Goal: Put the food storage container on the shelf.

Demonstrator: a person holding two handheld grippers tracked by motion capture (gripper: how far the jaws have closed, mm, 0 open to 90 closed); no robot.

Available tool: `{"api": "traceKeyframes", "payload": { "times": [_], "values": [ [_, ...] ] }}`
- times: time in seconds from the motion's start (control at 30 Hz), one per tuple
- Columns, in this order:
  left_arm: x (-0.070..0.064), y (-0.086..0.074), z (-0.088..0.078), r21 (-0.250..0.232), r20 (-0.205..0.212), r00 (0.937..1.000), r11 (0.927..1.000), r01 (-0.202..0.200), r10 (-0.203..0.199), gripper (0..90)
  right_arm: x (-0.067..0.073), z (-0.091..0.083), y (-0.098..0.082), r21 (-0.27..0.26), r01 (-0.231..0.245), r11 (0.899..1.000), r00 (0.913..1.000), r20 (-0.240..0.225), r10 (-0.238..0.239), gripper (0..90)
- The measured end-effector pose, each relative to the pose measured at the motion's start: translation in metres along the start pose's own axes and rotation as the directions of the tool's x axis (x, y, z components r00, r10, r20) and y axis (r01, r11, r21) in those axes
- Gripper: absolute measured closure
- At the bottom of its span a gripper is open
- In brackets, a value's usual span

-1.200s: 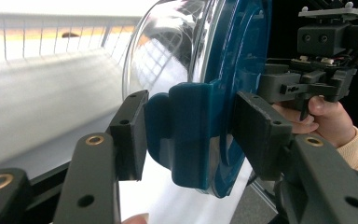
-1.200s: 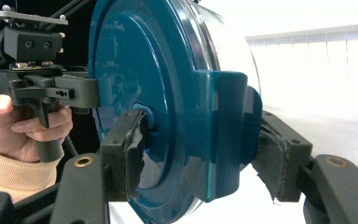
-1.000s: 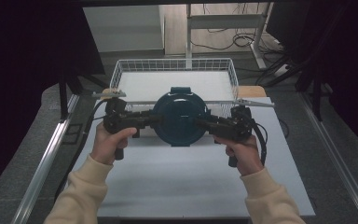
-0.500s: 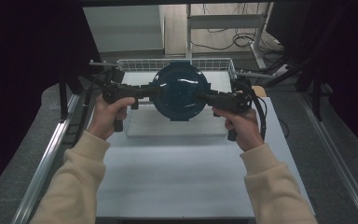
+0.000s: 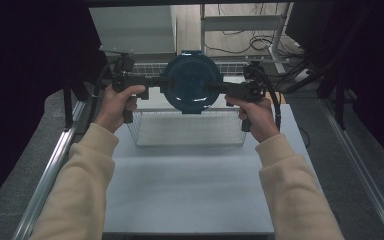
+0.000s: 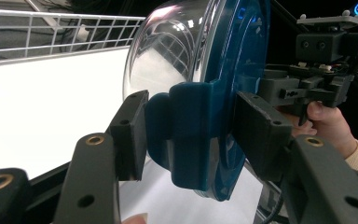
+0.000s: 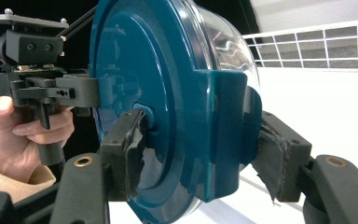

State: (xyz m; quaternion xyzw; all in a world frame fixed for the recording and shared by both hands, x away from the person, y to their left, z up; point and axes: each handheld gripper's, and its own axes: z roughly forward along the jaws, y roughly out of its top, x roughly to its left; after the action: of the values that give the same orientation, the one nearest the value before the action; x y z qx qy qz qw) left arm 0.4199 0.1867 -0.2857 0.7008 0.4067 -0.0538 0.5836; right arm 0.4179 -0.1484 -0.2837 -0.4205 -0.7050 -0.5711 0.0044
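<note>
1. High view: both hands hold a round teal container (image 5: 191, 83) up on edge above the wire basket (image 5: 190, 131) at the far end of the white table (image 5: 190, 195). The left gripper (image 5: 152, 86) and right gripper (image 5: 219, 90) pinch it from opposite sides, with open air all around.

2. Left gripper view: the jaws are partway closed, pads pressed on a blue side latch (image 6: 186, 126) where lid (image 6: 242, 70) meets clear bowl (image 6: 168, 51). That bowl looks like stiff, glossy plastic, probably slippery, so the latch tabs seem the sensible hold. I cannot tell whether anything is inside.

3. Right gripper view: jaws clamped tight on the opposite latch (image 7: 228, 126); the pads (image 7: 135, 154) look torn and frayed, so grip may be poorer. It seems light. The basket rim (image 7: 317, 42) lies behind, leaving room to lower it.
</note>
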Motion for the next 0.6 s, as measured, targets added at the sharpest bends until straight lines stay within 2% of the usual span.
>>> {"api": "traceKeyframes", "payload": {
  "times": [0.2, 0.33, 0.4, 0.43, 0.47, 0.5, 0.53, 0.6],
  "values": [
    [0.009, 0.005, 0.007, 0.003, -0.006, 0.9998, 0.9998, 0.018, -0.018, 47.1, -0.010, 0.006, 0.004, -0.002, -0.025, 1.000, 0.9997, 0.000, 0.025, 38.9],
    [0.022, 0.006, 0.017, 0.023, -0.010, 0.9993, 0.9991, 0.036, -0.036, 46.7, -0.020, 0.013, 0.005, 0.015, -0.040, 0.999, 0.9991, 0.012, 0.040, 38.8],
    [0.033, 0.004, 0.025, 0.046, -0.021, 0.9981, 0.9973, 0.058, -0.058, 45.8, -0.030, 0.021, 0.005, 0.042, -0.064, 0.997, 0.9976, 0.028, 0.063, 38.5],
    [0.033, 0.004, 0.025, 0.046, -0.021, 0.9981, 0.9973, 0.058, -0.058, 45.6, -0.030, 0.021, 0.005, 0.042, -0.064, 0.997, 0.9976, 0.028, 0.063, 38.5],
    [0.037, 0.003, 0.029, 0.054, -0.027, 0.9971, 0.9959, 0.072, -0.071, 45.4, -0.037, 0.027, 0.004, 0.064, -0.086, 0.994, 0.9957, 0.040, 0.083, 37.8],
    [0.040, 0.002, 0.031, 0.053, -0.025, 0.9965, 0.9953, 0.080, -0.079, 45.4, -0.037, 0.027, 0.004, 0.064, -0.086, 0.994, 0.9957, 0.040, 0.083, 37.8],
    [0.043, 0.002, 0.032, 0.038, -0.018, 0.9945, 0.9938, 0.104, -0.104, 45.5, -0.040, 0.029, 0.003, 0.070, -0.097, 0.993, 0.9947, 0.042, 0.094, 37.2],
    [0.047, 0.003, 0.035, 0.022, -0.017, 0.9919, 0.9918, 0.126, -0.126, 45.7, -0.046, 0.032, 0.005, 0.052, -0.126, 0.991, 0.9916, 0.036, 0.124, 36.8]
  ]
}}
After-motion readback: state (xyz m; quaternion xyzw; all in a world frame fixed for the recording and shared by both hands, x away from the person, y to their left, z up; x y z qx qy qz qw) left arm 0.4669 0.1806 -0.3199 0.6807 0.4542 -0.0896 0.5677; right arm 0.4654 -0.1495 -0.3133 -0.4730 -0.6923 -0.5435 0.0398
